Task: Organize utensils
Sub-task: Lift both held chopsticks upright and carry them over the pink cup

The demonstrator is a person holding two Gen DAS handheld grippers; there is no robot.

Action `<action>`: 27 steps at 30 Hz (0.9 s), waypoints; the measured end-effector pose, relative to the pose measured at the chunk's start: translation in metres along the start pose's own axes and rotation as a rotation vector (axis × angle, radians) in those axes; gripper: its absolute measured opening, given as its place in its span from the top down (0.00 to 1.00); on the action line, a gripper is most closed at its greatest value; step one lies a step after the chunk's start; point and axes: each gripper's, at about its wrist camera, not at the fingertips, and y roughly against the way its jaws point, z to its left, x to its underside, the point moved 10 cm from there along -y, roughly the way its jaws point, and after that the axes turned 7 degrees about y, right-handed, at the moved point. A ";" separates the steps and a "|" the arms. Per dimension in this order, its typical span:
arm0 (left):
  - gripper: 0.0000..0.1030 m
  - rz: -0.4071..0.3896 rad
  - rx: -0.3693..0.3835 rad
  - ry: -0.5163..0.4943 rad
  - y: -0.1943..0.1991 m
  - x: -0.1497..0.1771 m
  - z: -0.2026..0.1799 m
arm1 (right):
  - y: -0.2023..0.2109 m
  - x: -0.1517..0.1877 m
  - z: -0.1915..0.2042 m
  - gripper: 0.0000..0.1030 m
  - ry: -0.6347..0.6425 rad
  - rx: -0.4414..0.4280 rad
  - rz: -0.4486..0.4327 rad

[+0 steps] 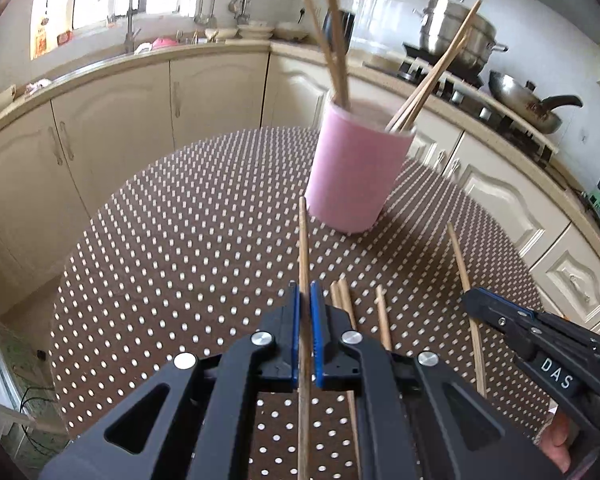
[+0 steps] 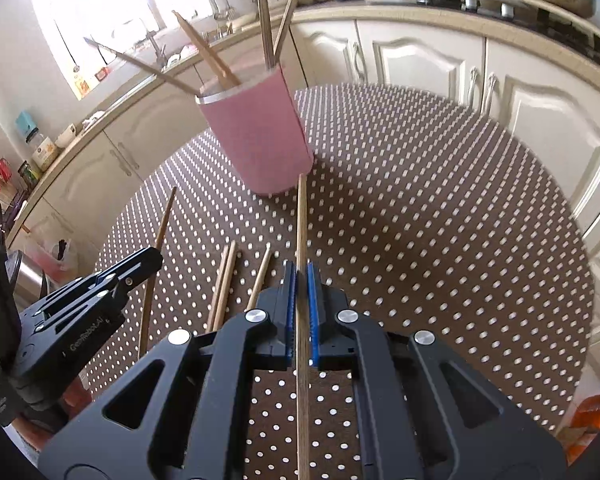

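1. Left claw (image 1: pixel 305 292) is clamped on a thin wooden chopstick (image 1: pixel 303 240).
2. Right claw (image 2: pixel 301 272) grips another wooden chopstick (image 2: pixel 301 220).
3. Pink cylindrical holder (image 1: pixel 356 172) with chopsticks stands ahead on the brown dotted counter (image 1: pixel 180 240); three loose chopsticks (image 2: pixel 224 280) lie between the claws.

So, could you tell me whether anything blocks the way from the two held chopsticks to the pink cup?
Nothing visible does. The left gripper and right gripper each clamp a chopstick, and only bare dotted tablecloth lies before the pink cup.
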 end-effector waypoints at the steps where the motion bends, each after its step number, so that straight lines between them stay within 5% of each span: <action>1: 0.94 -0.014 0.006 -0.001 0.004 -0.003 -0.002 | 0.002 -0.001 0.000 0.94 0.002 -0.001 -0.009; 11: 0.94 -0.166 0.082 0.005 0.045 -0.035 -0.014 | 0.044 -0.028 0.002 0.94 0.012 0.016 -0.128; 27: 0.94 -0.335 0.082 0.026 0.090 -0.078 -0.030 | 0.099 -0.076 0.001 0.94 0.001 0.071 -0.298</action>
